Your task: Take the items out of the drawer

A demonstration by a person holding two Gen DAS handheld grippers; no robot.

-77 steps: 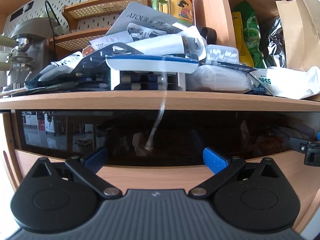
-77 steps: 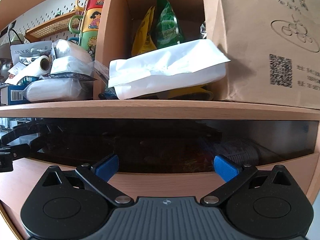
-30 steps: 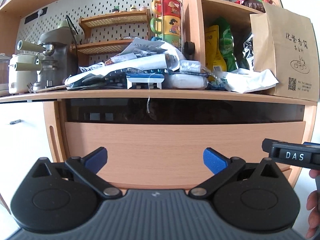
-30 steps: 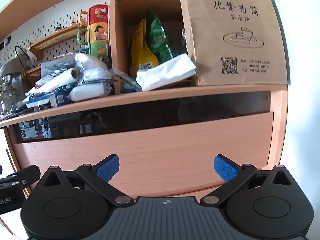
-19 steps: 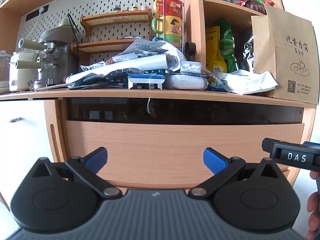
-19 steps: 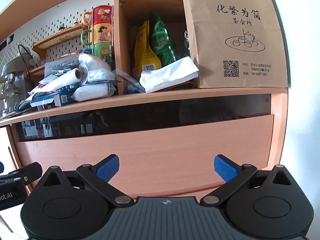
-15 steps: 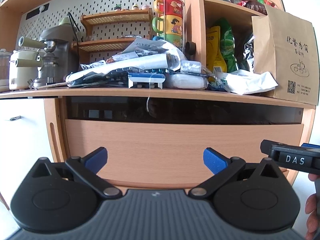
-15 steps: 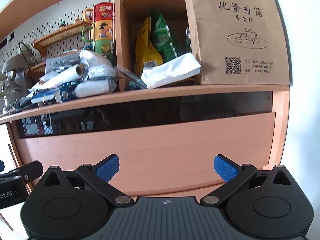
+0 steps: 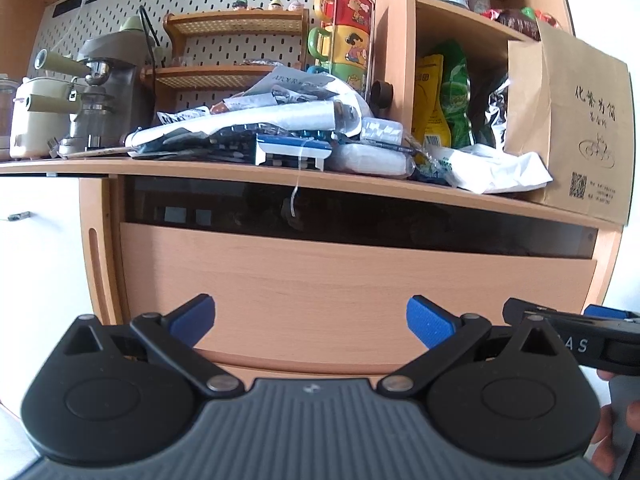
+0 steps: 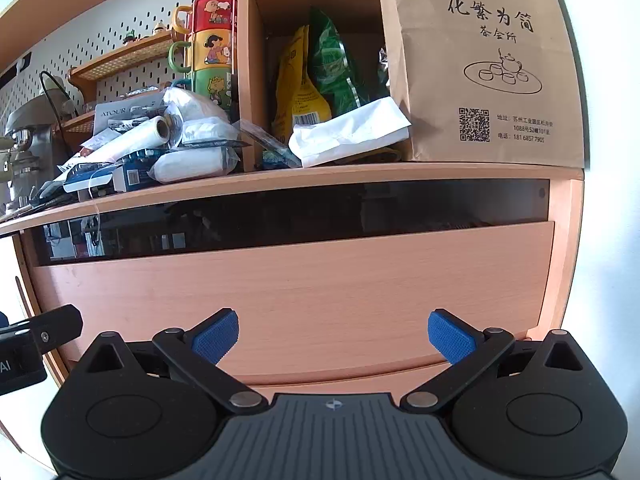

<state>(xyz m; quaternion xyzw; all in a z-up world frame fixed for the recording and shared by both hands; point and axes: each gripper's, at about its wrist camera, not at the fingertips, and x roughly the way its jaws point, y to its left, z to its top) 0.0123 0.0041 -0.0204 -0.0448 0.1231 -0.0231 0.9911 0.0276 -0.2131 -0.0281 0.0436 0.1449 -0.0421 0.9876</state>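
A wide wooden drawer front (image 9: 352,280) fills the middle of the left wrist view, with a dark gap (image 9: 360,220) along its top edge; its contents are hidden. The same drawer front (image 10: 296,284) shows in the right wrist view. My left gripper (image 9: 310,318) is open and empty, a short way back from the drawer. My right gripper (image 10: 330,336) is also open and empty, facing the drawer's right half. The right gripper's body (image 9: 568,336) shows at the lower right of the left wrist view.
The shelf above carries a heap of packets and boxes (image 9: 280,136), stacked mugs (image 9: 344,36), a coffee machine (image 9: 100,92), snack bags (image 10: 316,76), a white pouch (image 10: 352,132) and a brown paper bag (image 10: 480,64). A white cabinet (image 9: 40,248) stands left of the drawer.
Both grippers have drawn back from the drawer's top gap, so the whole drawer front now shows. Both stay open and empty. In the last half second the view shifted only slightly.
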